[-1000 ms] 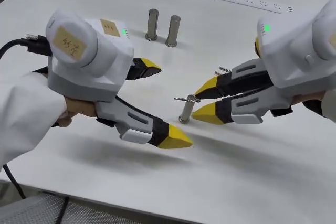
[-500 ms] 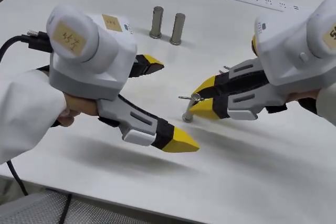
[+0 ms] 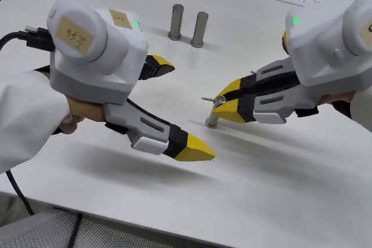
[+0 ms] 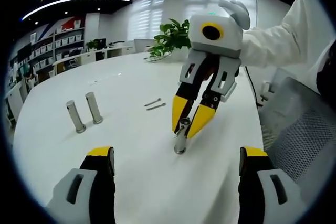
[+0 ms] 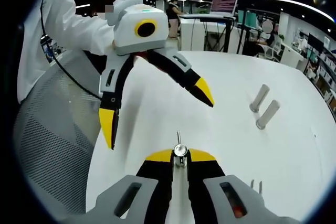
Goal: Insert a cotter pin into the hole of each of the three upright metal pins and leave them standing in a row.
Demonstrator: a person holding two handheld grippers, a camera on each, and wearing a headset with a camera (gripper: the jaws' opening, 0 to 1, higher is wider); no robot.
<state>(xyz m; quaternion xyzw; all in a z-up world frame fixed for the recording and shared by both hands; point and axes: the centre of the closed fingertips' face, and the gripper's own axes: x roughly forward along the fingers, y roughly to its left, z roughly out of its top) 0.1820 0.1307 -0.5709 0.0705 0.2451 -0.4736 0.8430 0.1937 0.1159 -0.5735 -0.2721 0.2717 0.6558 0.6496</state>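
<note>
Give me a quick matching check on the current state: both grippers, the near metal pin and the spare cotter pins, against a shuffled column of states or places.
Things:
1. left gripper
2. right gripper
3. near metal pin
4. spare cotter pins

States:
A. lying flat on the table
B. jaws spread wide, holding nothing
C. jaws closed on a pin's top
D. inserted cotter pin sticking out near its top

Pairs: 1-B, 2-C, 3-D, 4-A
</note>
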